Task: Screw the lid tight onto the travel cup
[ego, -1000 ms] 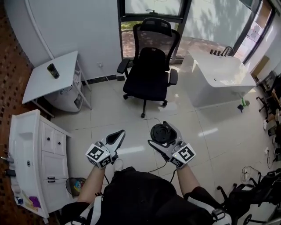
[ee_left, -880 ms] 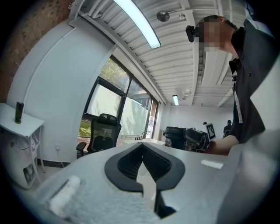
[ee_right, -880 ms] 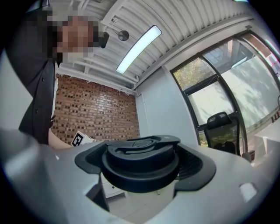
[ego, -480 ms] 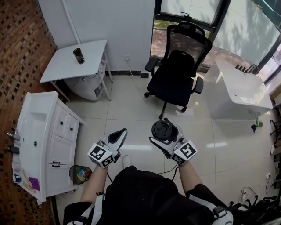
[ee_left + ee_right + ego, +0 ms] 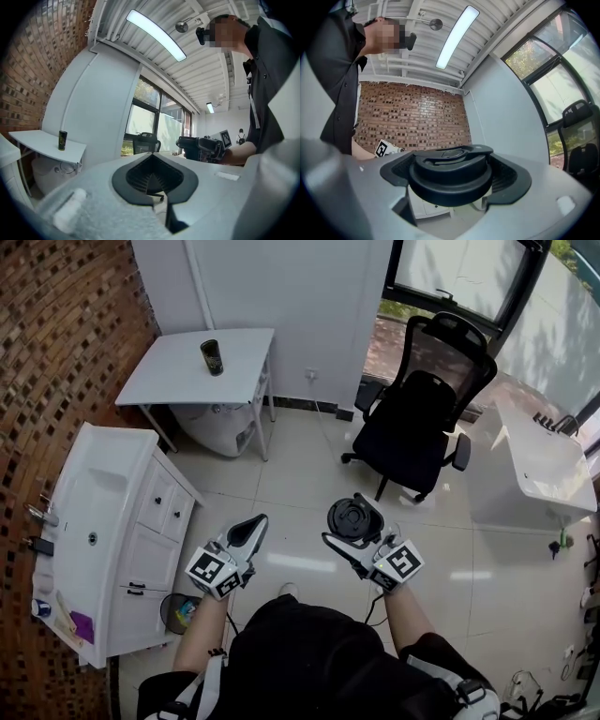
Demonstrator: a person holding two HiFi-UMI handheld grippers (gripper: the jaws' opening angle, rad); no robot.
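The travel cup (image 5: 213, 356), dark and lidless, stands upright on a small white table (image 5: 178, 371) by the far wall, well away from both grippers. It also shows small in the left gripper view (image 5: 62, 140). My right gripper (image 5: 351, 526) is shut on the black round lid (image 5: 348, 518), held flat between its wide-set jaws (image 5: 451, 174). The lid (image 5: 450, 168) fills the middle of the right gripper view. My left gripper (image 5: 249, 531) is shut with nothing in it (image 5: 152, 177), and sits level with the right one in front of my body.
A white vanity cabinet with a sink (image 5: 94, 521) stands at the left against a brick wall. A small waste bin (image 5: 178, 612) sits by its corner. A black office chair (image 5: 422, 418) is ahead to the right, with a white desk (image 5: 548, 470) beyond it.
The head view has swung left, so the table and cup now sit nearer the middle of the frame. Both grippers keep the same pose, with the lid still held.
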